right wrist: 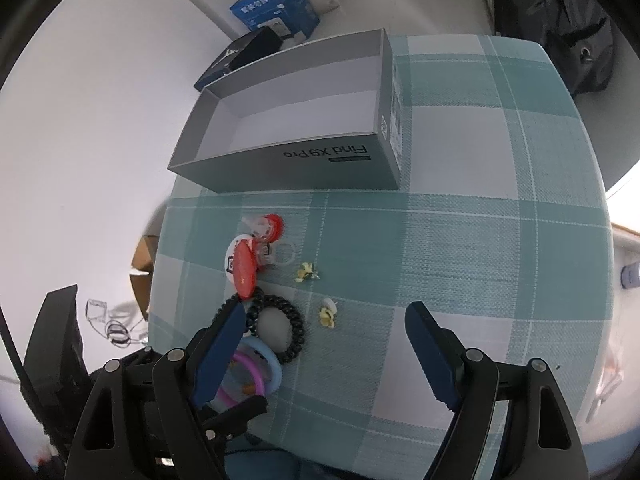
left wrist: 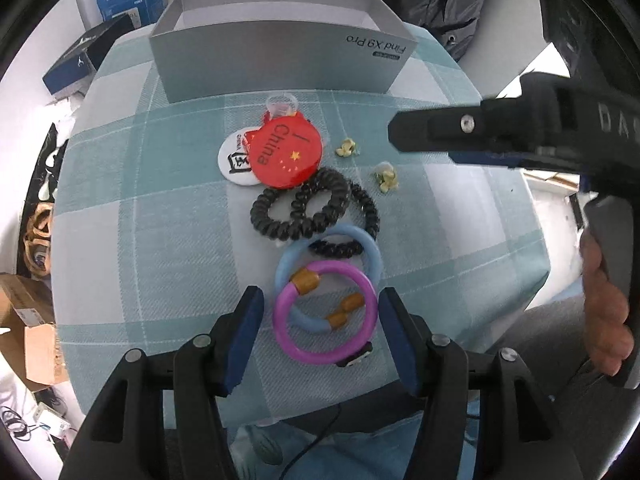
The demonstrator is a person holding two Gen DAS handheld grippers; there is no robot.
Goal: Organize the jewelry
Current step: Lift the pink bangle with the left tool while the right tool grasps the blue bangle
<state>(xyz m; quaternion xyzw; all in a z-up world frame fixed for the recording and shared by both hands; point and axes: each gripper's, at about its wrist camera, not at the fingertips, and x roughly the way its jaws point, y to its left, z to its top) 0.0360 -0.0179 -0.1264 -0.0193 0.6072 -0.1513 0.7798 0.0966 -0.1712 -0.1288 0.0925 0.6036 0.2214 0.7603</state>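
Note:
A grey open box stands at the table's far side; its inside looks empty. Before it lie a red badge, a white badge, black coil hair ties, two small yellow flower pieces, a blue bracelet and a purple bracelet. My left gripper is open, its fingers either side of the purple bracelet. My right gripper is open and empty above the table, next to the flower piece.
The small table wears a teal checked cloth. Blue cartons and cardboard boxes lie on the floor around it. A dark bag sits beyond the far right edge. The right gripper's body hangs over the table's right side.

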